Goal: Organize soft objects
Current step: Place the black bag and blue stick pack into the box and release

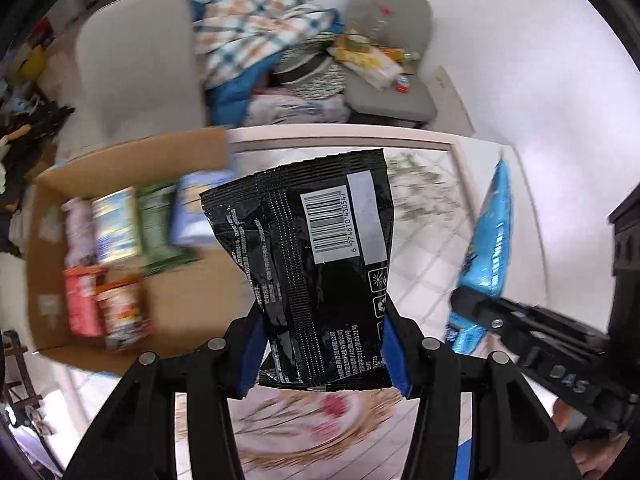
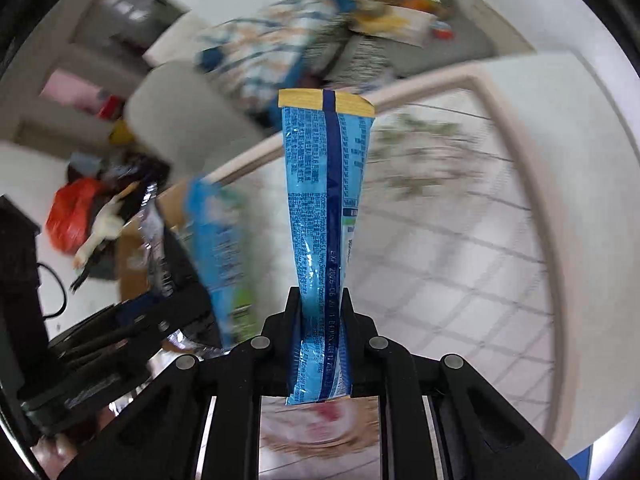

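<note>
My left gripper (image 1: 322,320) is shut on a black snack packet (image 1: 316,248) with a barcode, held upright above the table. My right gripper (image 2: 320,300) is shut on a blue packet (image 2: 326,216) with a yellow top edge, held upright. The blue packet (image 1: 486,240) and the right gripper (image 1: 472,304) also show at the right of the left wrist view. A cardboard box (image 1: 192,280) to the left holds several packets (image 1: 108,240) standing in rows. In the right wrist view the left gripper's body (image 2: 120,332) shows at lower left, blurred.
A white table with a grid and leaf pattern (image 1: 424,240) lies under both grippers, with a pale raised rim (image 1: 344,140). Behind it stand a grey chair (image 1: 140,60), a heap of checked cloth (image 1: 256,28) and a grey seat with clutter (image 1: 388,68).
</note>
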Available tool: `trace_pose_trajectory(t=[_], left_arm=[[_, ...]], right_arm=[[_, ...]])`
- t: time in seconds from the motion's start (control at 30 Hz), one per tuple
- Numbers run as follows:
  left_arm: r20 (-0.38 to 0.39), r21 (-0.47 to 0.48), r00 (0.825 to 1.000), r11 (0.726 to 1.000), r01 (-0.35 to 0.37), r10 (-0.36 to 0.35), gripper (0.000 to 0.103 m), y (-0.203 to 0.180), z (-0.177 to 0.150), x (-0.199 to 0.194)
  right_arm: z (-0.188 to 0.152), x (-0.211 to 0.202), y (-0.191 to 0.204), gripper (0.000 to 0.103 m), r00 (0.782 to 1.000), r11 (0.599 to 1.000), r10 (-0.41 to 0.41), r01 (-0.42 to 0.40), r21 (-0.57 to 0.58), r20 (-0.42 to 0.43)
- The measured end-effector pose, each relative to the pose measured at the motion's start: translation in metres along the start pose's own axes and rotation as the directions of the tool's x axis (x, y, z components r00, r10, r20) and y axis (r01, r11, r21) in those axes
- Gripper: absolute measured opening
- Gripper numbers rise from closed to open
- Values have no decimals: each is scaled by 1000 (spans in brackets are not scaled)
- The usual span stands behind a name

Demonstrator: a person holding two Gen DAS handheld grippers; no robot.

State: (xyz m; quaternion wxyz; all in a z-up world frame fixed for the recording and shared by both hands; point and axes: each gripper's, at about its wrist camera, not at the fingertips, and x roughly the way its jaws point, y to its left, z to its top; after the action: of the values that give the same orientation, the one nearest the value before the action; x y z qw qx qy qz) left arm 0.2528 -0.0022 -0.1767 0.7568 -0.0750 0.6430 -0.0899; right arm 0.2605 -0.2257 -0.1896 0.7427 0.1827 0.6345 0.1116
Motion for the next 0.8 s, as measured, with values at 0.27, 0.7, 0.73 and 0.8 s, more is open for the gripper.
trace_pose_trajectory(t=[0.27,0.7,0.73,0.8], left_arm=[[-106,-77,994,997,-8,0,48,124,-5,23],[-289,-118,953,991,58,-90,49,175,5,95],[-298,-121,949,990,66,-100,49,176,4,98],[-311,-123,944,990,74,-109,50,179,3,101]], right_arm=[[-26,50,136,17,998,992,-45,38,-119,-53],[-24,170,182,17,961,967,-222,194,-167,-168],[-23,174,182,17,959,966,-229,202,-163,-168],[-22,178,181,17,960,970,-218,193,-146,-174]])
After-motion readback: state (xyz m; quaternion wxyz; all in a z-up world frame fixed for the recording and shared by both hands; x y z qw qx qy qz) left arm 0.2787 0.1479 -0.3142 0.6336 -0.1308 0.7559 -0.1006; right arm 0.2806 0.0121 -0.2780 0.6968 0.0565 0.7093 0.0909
